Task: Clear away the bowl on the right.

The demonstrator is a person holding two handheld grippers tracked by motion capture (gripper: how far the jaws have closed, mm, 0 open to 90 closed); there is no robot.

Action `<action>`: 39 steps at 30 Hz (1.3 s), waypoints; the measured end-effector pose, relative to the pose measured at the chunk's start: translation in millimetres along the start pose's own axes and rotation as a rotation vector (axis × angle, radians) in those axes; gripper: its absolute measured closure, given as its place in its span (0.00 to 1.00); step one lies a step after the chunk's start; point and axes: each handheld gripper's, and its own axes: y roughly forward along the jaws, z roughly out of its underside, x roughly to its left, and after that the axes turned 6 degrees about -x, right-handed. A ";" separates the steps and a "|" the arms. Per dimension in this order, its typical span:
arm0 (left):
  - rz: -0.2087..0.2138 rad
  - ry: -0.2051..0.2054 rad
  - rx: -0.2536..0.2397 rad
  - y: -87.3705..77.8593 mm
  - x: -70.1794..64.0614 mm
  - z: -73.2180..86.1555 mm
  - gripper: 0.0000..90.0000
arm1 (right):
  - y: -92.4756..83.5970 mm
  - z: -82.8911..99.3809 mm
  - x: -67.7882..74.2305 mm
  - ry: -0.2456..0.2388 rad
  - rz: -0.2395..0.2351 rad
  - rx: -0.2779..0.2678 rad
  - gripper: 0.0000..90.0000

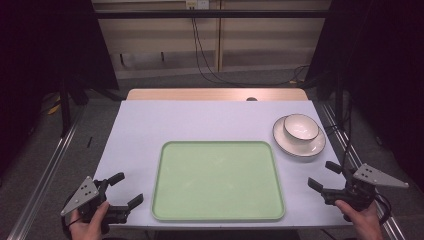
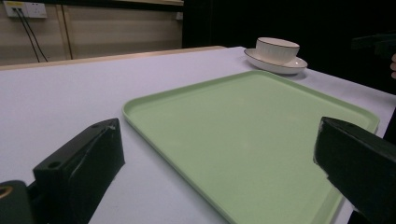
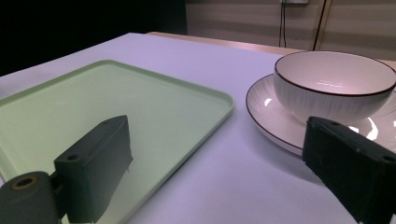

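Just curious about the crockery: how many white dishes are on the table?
2: a white dark-rimmed ceramic bowl sits in a white dark-rimmed plate, at the table's far right, beside the green tray.

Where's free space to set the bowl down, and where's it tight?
The green tray is bare all over. The tabletop is open behind the tray to the far edge, and along its left side. It is tight only at the right rear, where the bowl sits in the plate, close to the tray's corner.
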 end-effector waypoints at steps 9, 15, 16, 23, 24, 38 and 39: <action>0.000 0.003 0.003 -0.2 -0.1 0.0 0.02 | 1.5 0.0 -1.2 0.011 -0.006 0.035 0.09; -0.002 0.001 0.001 0.1 -0.2 -0.1 0.02 | 3.0 0.1 -2.4 0.018 -0.018 0.055 0.12; -0.002 0.001 0.001 0.1 -0.3 -0.2 0.02 | 3.2 0.1 -2.4 0.017 -0.022 0.057 0.12; -0.002 0.002 0.002 -0.6 0.4 0.0 0.02 | 7.7 -1.0 -5.0 0.021 -0.024 0.084 0.15; -0.002 0.004 0.001 -0.8 0.4 0.0 0.02 | 8.3 -1.2 -5.3 0.020 -0.023 0.090 0.15; -0.005 0.001 0.000 -0.6 0.1 -0.2 0.02 | 18.8 -5.8 -25.2 0.021 -0.012 0.157 0.24; -0.005 0.002 0.000 -0.6 0.2 -0.2 0.02 | 18.8 -5.8 -25.2 0.021 -0.012 0.157 0.24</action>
